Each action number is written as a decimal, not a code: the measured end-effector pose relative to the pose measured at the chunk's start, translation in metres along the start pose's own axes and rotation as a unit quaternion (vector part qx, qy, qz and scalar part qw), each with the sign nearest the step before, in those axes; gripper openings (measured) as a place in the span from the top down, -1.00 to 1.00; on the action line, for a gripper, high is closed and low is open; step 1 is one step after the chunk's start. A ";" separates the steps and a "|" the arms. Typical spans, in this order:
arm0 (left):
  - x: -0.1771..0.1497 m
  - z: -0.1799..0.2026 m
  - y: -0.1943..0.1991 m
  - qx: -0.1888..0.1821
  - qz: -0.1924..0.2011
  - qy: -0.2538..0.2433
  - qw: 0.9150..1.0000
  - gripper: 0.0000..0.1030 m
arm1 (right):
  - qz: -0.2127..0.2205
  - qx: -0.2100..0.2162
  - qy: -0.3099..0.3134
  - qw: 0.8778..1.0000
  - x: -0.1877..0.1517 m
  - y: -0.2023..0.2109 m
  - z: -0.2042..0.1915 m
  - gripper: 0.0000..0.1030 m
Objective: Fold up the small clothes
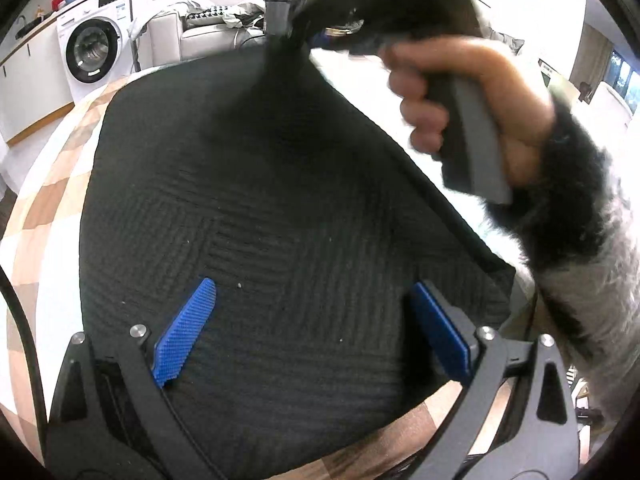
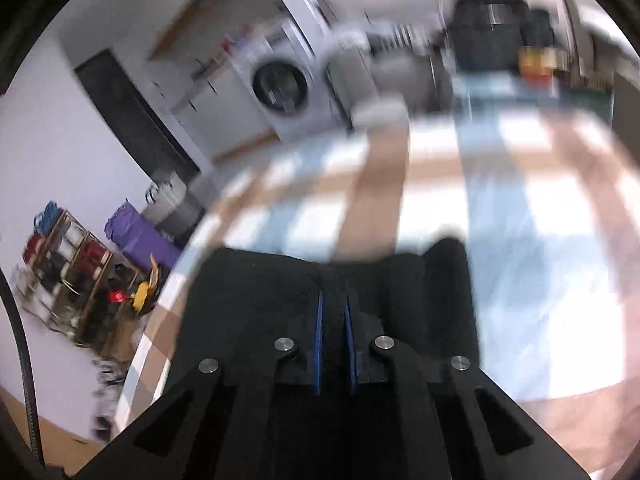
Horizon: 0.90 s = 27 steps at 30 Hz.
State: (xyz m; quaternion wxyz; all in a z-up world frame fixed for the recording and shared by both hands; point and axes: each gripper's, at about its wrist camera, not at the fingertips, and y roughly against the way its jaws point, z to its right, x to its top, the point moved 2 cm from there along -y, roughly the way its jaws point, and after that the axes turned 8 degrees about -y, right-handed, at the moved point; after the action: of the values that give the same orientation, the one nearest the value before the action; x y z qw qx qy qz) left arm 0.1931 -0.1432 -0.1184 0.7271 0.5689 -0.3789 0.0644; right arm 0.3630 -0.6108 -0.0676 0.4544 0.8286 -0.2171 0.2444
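Right wrist blurred: right gripper (image 2: pixel 334 320) jaws pinching black cloth (image 2: pixel 248 300); left gripper (image 1: pixel 308 332) jaws spread.

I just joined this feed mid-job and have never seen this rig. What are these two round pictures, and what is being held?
No robot here: a person holds a two-finger tool in each hand, each carrying a fisheye camera. The left view looks past the left gripper, jaws open above a black garment on a checked tablecloth. There the person's hand grips the right tool, lifting a corner of the cloth. The blurred right view shows the right gripper shut on that black fabric. A washing machine stands behind.
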 end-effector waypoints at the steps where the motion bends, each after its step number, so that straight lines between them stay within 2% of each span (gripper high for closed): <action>1: 0.000 0.000 0.000 0.000 0.000 0.000 1.000 -0.89 | 0.008 0.000 0.013 1.000 0.004 0.006 -0.004 0.82; 3: 0.001 0.000 -0.002 0.002 -0.002 -0.003 1.000 -0.90 | -0.010 -0.027 0.020 0.999 0.006 -0.007 0.000 0.82; 7: 0.001 0.002 -0.001 0.001 -0.006 -0.006 1.000 -0.90 | -0.096 -0.065 -0.001 0.993 -0.012 -0.048 0.023 0.81; 8: 0.001 0.000 0.001 -0.004 -0.006 -0.004 1.000 -0.90 | -0.087 -0.059 -0.004 0.994 -0.014 -0.045 0.025 0.74; 10: 0.001 -0.010 0.009 -0.018 -0.001 0.012 1.000 -0.87 | -0.093 -0.050 -0.013 0.994 -0.012 -0.032 0.023 0.59; 12: 0.000 -0.025 0.023 -0.026 0.010 0.041 0.999 -0.84 | -0.078 -0.039 -0.015 0.996 -0.012 -0.004 0.024 0.45; 13: -0.002 -0.032 0.034 -0.024 0.022 0.057 0.998 -0.84 | -0.068 -0.035 -0.011 0.997 -0.016 0.012 0.024 0.29; 14: -0.002 -0.044 0.044 -0.014 0.036 0.072 0.997 -0.84 | -0.062 -0.033 -0.010 0.997 -0.019 0.023 0.026 0.05; 16: -0.003 -0.067 0.059 0.012 0.054 0.098 0.994 -0.84 | -0.049 -0.022 -0.014 0.998 -0.037 0.057 0.032 -0.19; 18: -0.007 -0.094 0.069 0.039 0.067 0.129 0.989 -0.84 | -0.058 -0.006 -0.026 0.998 -0.064 0.084 0.039 -0.29; 20: -0.013 -0.124 0.062 0.059 0.053 0.167 0.983 -0.83 | -0.065 0.006 -0.050 0.997 -0.088 0.097 0.046 -0.31; 21: -0.016 -0.133 0.057 0.060 0.043 0.183 0.980 -0.71 | -0.068 0.009 -0.059 0.996 -0.096 0.099 0.049 -0.31; 22: -0.020 -0.146 0.048 0.049 0.034 0.207 0.977 -0.42 | -0.075 0.011 -0.072 0.995 -0.108 0.101 0.053 -0.30; 24: -0.024 -0.156 0.035 0.031 0.020 0.225 0.974 -0.09 | -0.083 0.017 -0.078 0.993 -0.121 0.101 0.053 -0.28; 26: -0.029 -0.150 0.023 0.023 0.006 0.219 0.975 0.07 | -0.083 0.025 -0.084 0.993 -0.132 0.101 0.050 -0.19; 27: -0.028 -0.149 0.018 0.016 0.000 0.215 0.976 0.22 | -0.086 0.025 -0.084 0.992 -0.136 0.097 0.048 -0.14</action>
State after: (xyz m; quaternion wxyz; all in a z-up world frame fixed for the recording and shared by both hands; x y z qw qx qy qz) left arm 0.2349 0.0029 -0.1318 0.7826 0.5530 -0.2124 0.1915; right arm 0.2094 -0.6813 -0.1089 0.4327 0.8732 -0.1760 0.1388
